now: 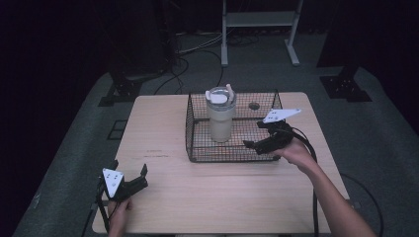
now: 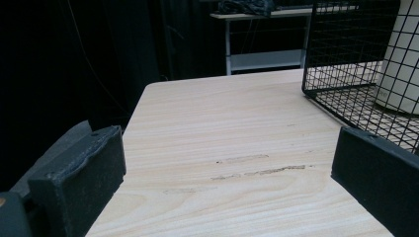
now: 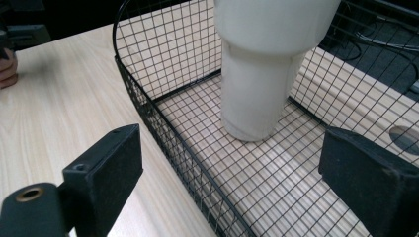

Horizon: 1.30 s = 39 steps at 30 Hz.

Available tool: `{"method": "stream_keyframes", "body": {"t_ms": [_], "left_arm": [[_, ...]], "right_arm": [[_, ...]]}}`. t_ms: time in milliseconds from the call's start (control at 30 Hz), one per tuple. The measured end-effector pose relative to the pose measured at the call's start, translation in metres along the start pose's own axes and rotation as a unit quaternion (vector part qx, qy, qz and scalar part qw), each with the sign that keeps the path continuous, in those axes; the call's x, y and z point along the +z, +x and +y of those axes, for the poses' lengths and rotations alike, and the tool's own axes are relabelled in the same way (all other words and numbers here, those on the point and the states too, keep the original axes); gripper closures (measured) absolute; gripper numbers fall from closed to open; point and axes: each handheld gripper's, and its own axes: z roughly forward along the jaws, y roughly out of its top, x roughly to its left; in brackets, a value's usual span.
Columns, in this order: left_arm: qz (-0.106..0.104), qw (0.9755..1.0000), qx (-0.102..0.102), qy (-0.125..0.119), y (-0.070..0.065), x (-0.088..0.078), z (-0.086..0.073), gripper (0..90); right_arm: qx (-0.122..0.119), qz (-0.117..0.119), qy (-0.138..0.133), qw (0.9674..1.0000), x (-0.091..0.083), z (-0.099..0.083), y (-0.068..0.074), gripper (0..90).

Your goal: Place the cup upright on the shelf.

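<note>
In the high view, a tall cream tumbler with a lid (image 1: 220, 116) stands upright inside the black wire basket (image 1: 197, 143) on the pale wooden table (image 1: 163, 192). The right gripper (image 1: 258, 134) hovers at the basket's right side, holding nothing, and the left gripper (image 1: 131, 173) sits near the table's front left corner, well apart. In the left gripper view, the jaws are wide apart and empty over bare wood. In the right gripper view, the jaws are also spread wide around the basket's wall, with the tumbler (image 3: 262, 74) ahead, untouched.

A pale wooden table with rounded corners (image 1: 163, 202) is standing on grey carpeted floor (image 1: 74, 163), and the light is falling mostly on its top while the rest of the room is lying in near darkness. Beyond it, a white metal-framed stand with a low shelf (image 1: 259, 19) is sitting against the black backdrop. Black cables (image 1: 192, 49) are trailing across the carpet, and black flat-footed supports (image 1: 344, 86) are resting at both sides.
</note>
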Motion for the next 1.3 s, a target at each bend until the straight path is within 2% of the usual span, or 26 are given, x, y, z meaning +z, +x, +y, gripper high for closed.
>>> {"method": "stream_keyframes", "body": {"t_ms": [533, 600, 1000, 1300], "left_arm": [[0.000, 1.0000, 0.000, 0.001, 0.000, 0.000, 0.000, 0.0], [0.001, 1.0000, 0.000, 0.002, 0.000, 0.000, 0.000, 0.0], [0.001, 1.0000, 0.002, 0.002, 0.000, 0.000, 0.000, 0.0], [0.001, 1.0000, 0.002, 0.001, -0.001, 0.000, 0.000, 0.0]], "right_arm": [[0.012, 0.008, -0.008, 0.9999, -0.019, -0.024, 0.008, 9.1], [0.008, 0.005, -0.007, 0.9999, -0.021, -0.027, 0.009, 9.1], [0.026, 0.001, -0.010, 0.9996, -0.034, -0.050, 0.010, 9.1], [0.030, -0.003, -0.017, 0.9994, -0.045, -0.066, 0.013, 9.1]]}}
